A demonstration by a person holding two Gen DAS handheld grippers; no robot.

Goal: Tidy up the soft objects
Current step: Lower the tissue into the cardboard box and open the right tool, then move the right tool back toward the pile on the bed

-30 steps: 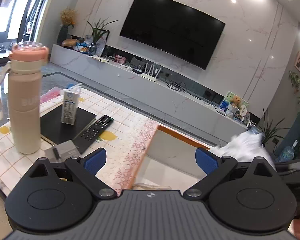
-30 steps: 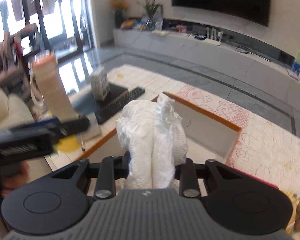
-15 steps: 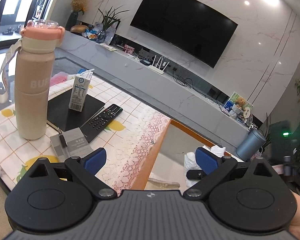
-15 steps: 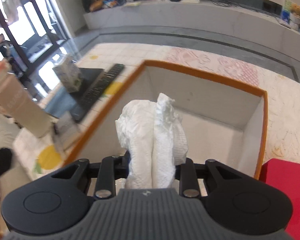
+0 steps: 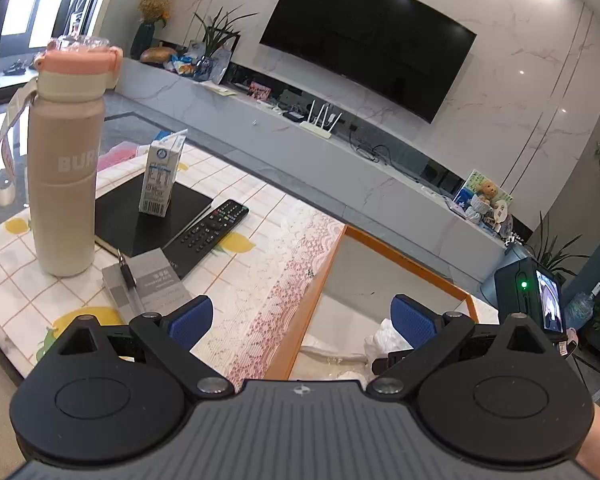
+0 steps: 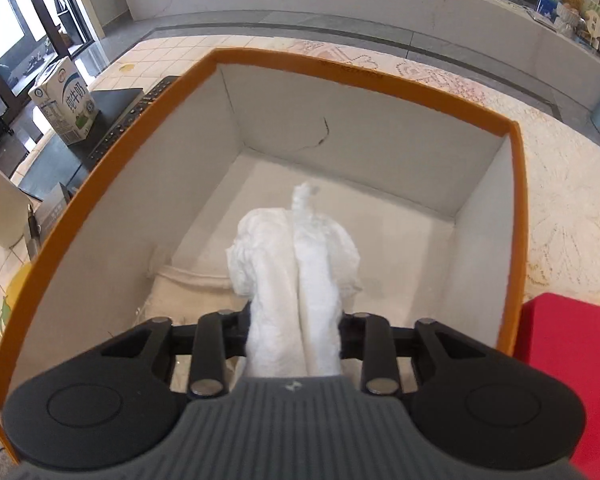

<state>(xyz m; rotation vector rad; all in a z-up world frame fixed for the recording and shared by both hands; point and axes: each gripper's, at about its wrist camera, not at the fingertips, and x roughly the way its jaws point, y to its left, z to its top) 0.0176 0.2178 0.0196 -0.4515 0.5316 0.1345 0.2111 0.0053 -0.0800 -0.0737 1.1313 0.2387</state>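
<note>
one crumpled white cloth (image 6: 296, 264) sits between the right gripper (image 6: 294, 332) jaws, which are opening, its long axis running straight ahead, down into the orange-rimmed box (image 6: 360, 76). left gripper (image 5: 300, 316) hangs spread and empty beside the box. a second ago the cloth was pinched above the rim.

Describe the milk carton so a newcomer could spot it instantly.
Start at the orange-rimmed box on the tablecloth, then look left past the remote to the black notebook. The milk carton stands upright on it, the only white-and-blue box, shorter than the pink-capped bottle nearby.
</note>
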